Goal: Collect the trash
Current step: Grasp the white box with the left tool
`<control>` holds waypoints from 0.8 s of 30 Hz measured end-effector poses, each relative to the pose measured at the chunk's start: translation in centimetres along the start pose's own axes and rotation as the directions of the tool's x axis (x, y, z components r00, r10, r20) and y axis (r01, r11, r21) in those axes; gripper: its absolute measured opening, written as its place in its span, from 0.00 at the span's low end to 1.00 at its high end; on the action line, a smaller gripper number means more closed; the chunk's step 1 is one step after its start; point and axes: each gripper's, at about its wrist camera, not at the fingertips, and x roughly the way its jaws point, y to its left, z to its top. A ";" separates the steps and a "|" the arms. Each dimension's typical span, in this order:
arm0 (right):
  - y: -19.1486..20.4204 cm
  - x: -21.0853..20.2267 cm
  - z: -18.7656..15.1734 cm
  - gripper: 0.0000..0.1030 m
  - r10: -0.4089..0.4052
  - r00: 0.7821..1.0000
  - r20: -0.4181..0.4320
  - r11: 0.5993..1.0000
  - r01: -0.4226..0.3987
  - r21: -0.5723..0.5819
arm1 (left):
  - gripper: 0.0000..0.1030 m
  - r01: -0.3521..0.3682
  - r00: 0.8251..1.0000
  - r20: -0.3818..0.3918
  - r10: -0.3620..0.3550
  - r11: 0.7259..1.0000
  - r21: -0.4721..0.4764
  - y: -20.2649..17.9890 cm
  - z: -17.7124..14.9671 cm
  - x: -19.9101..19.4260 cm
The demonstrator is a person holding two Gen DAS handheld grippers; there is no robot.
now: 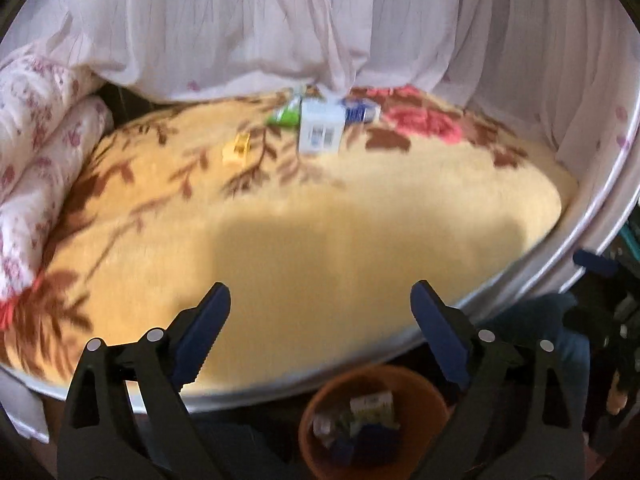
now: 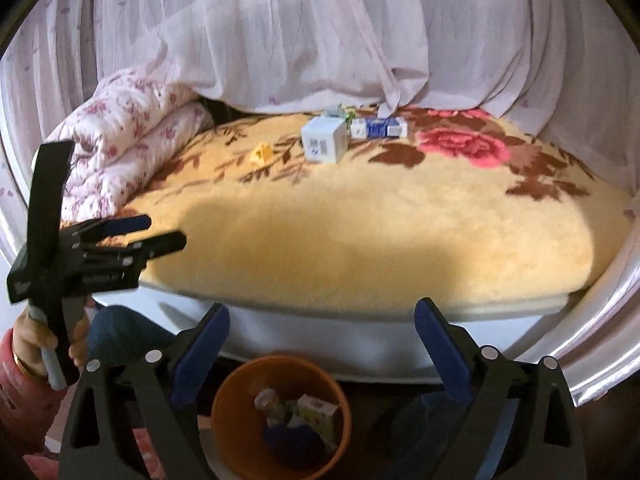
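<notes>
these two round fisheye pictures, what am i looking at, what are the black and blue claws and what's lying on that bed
No robot here: a person holds one hand-squeezed gripper in each hand, and each gripper carries a fisheye camera looking along its fingers. One picture is from the left gripper, the other from the right gripper. Both are open and hold nothing. In the right view you also see the left gripper from the side, with the person's hand on its handle.

On the yellow flowered blanket lie a white box, a blue and white carton, a green wrapper and a small yellow scrap. Below the bed's edge stands an orange bin with some trash already inside. A folded pink-flowered quilt lies at the left.
</notes>
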 end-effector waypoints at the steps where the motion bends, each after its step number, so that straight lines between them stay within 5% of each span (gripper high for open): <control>1: -0.1 0.0 0.1 0.89 0.000 1.000 0.004 1.000 0.000 0.003 | 0.87 0.002 1.000 0.014 -0.002 1.000 0.002 -0.2 0.7 0.1; 14: -1.3 1.0 1.3 0.89 -0.003 0.999 0.033 1.000 0.002 0.028 | 0.87 0.050 0.996 0.071 -0.050 0.999 0.001 -1.2 9.3 8.1; 24: -2.6 2.4 1.1 0.89 0.008 1.000 0.009 0.998 -0.008 0.065 | 0.87 -0.036 0.997 -0.067 0.035 0.999 -0.013 -1.2 14.6 19.3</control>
